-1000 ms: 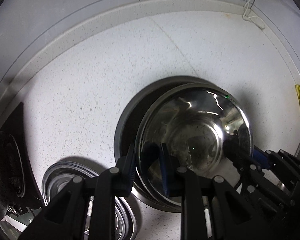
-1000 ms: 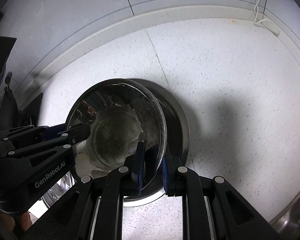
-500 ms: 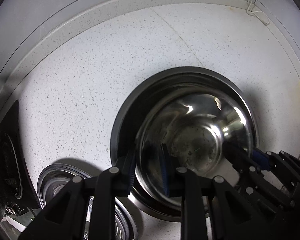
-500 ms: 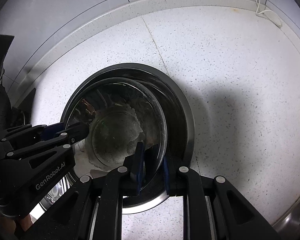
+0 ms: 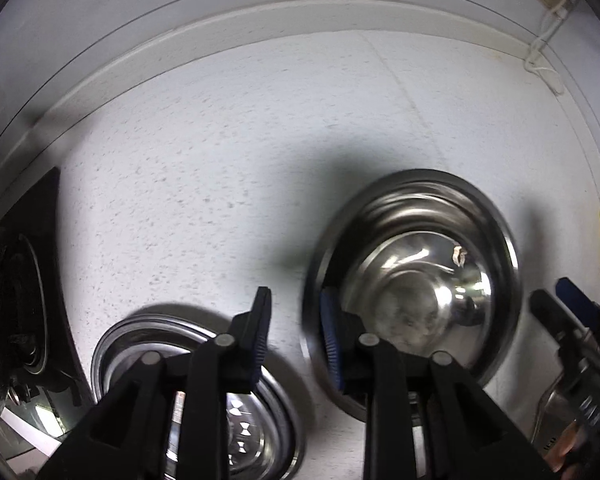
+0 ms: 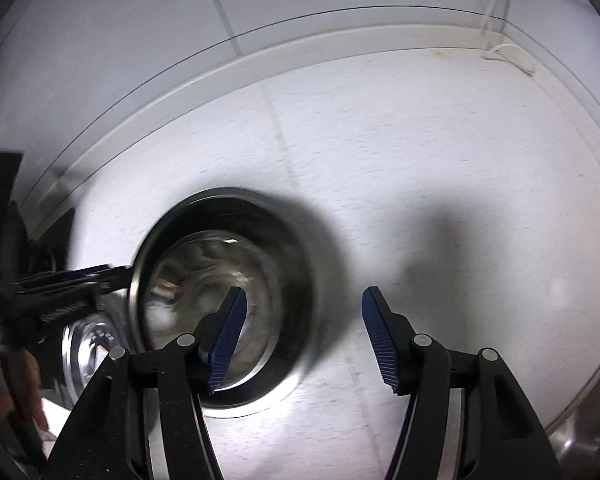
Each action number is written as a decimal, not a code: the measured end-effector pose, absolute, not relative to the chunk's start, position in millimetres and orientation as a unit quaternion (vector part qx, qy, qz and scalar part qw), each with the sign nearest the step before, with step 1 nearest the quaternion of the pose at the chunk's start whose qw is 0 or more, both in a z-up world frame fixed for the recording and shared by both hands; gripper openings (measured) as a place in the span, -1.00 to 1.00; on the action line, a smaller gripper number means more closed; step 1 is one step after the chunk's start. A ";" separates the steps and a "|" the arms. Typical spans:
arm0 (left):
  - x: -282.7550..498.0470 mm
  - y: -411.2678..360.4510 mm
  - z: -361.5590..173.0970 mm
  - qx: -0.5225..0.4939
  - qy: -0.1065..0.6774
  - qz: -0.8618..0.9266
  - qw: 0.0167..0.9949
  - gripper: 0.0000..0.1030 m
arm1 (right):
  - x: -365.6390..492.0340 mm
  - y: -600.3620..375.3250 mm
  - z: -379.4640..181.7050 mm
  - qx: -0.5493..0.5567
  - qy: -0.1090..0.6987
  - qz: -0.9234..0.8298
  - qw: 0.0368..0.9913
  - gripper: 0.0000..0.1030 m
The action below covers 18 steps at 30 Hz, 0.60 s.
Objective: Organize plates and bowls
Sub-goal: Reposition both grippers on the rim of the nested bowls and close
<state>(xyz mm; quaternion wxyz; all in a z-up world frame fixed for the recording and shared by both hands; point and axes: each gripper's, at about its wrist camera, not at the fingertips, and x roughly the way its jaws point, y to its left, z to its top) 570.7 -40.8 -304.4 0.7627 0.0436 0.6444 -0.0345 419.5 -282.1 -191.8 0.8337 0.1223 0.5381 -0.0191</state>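
Bowls [image 5: 416, 284] two nested, third bowl [image 5: 196, 396] beside, left claw [image 5: 296, 344] apart, right claw [image 6: 302, 340] apart

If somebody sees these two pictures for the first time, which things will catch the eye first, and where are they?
The eye goes first to the shiny round steel bowl nested inside a larger dark-rimmed steel bowl on the white speckled counter. Next come the open blue-padded black left gripper and right gripper, both holding nothing. At lower left in the left wrist view lies a round steel plate.
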 end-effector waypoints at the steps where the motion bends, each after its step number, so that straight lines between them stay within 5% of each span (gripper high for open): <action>1: 571.7 -37.9 -307.0 0.038 0.649 -0.033 0.759 -0.46 | 420.0 -287.6 -194.6 0.127 0.541 -0.025 0.831 0.06; 12: 582.3 -37.2 -321.9 0.050 0.660 -0.038 0.749 -0.23 | 419.6 -302.4 -215.3 0.144 0.557 -0.027 0.817 0.06; 18: 588.4 -27.9 -321.3 0.031 0.647 -0.055 0.760 0.27 | 419.6 -303.4 -218.0 0.150 0.559 -0.020 0.815 0.10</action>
